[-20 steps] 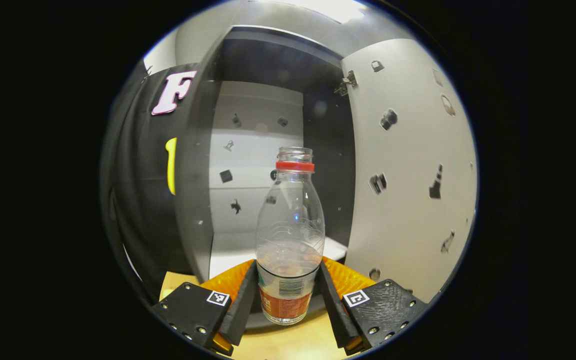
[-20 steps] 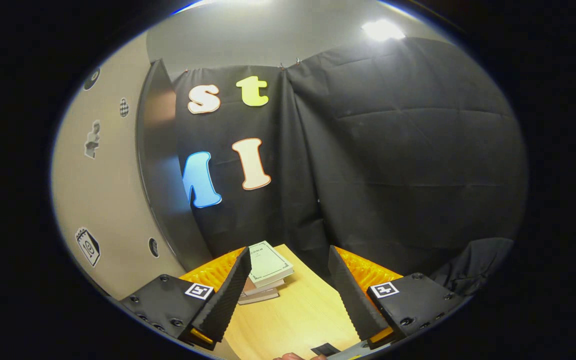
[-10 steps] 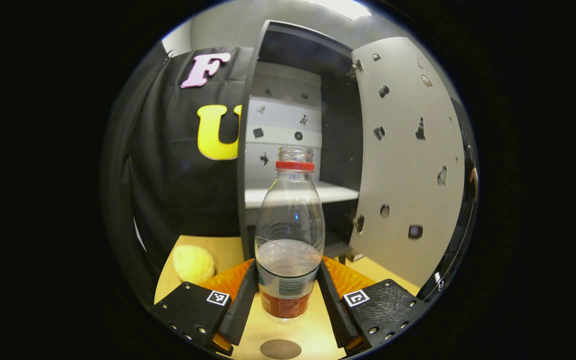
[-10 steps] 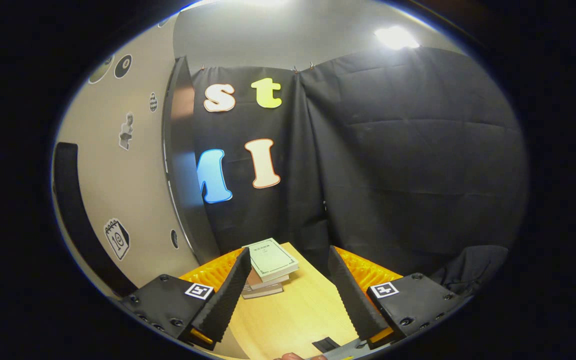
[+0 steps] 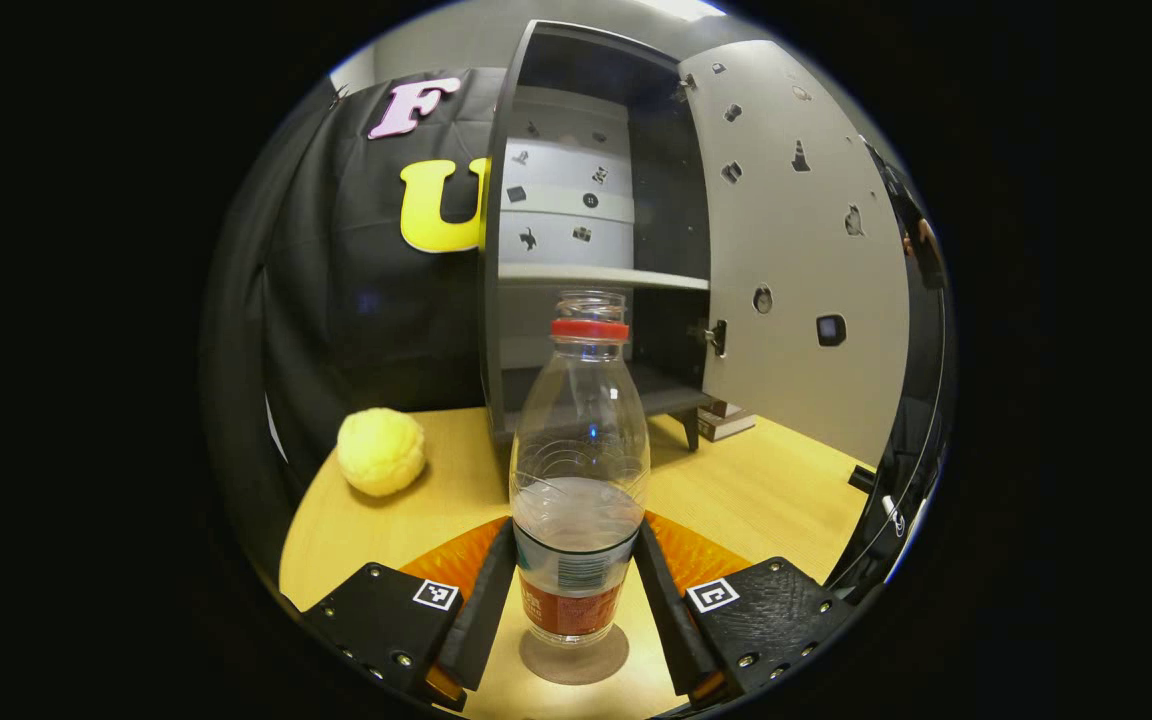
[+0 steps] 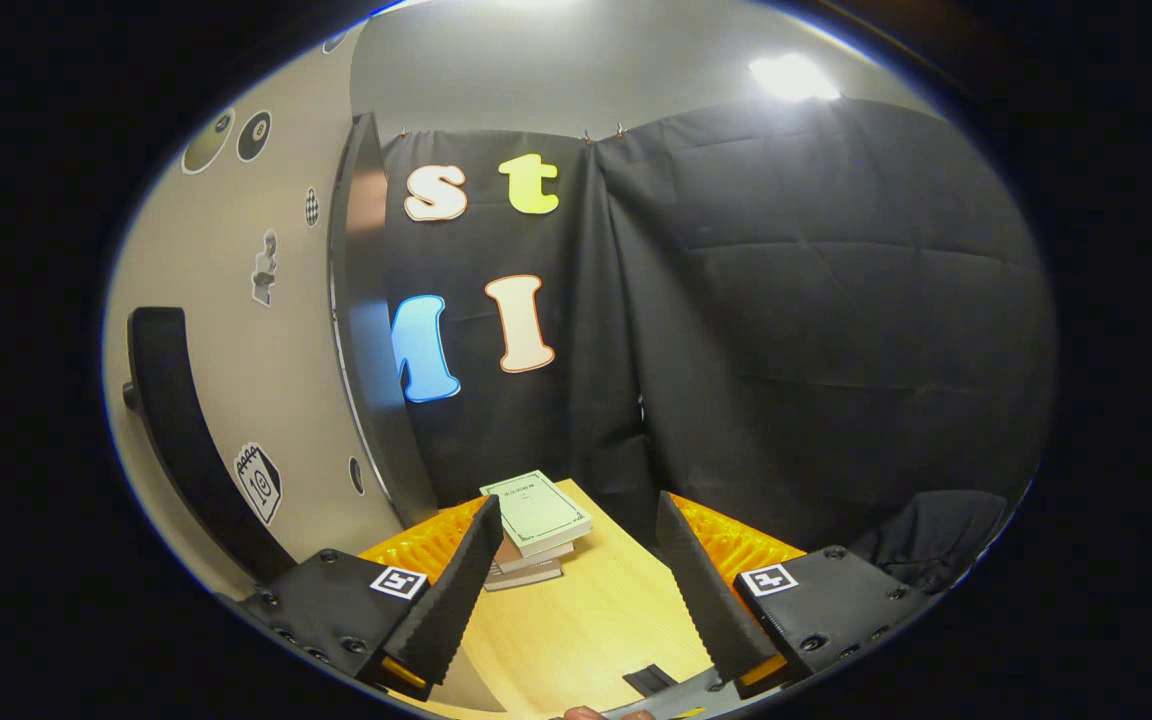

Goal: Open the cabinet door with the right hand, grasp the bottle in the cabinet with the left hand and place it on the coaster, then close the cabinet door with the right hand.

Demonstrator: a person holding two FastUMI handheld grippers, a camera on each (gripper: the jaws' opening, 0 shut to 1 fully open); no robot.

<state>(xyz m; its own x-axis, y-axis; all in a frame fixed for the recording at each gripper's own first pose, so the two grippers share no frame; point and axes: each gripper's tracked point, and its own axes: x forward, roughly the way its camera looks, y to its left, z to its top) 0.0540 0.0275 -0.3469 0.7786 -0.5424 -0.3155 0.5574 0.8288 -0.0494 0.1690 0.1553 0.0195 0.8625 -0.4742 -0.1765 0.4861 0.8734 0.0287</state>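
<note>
Clear plastic bottle (image 5: 580,470) is clamped upright between both fingers of the left gripper (image 5: 576,600) at lower centre, above the round coaster (image 5: 573,658), while the right gripper (image 6: 576,590) is held open and empty beside the open door (image 6: 246,370) at left.

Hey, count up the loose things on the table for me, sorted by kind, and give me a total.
Bottle: 1
Coaster: 1
Yellow ball: 1
Books: 3 in the stack, as far as I can tell
Total: 6
</note>
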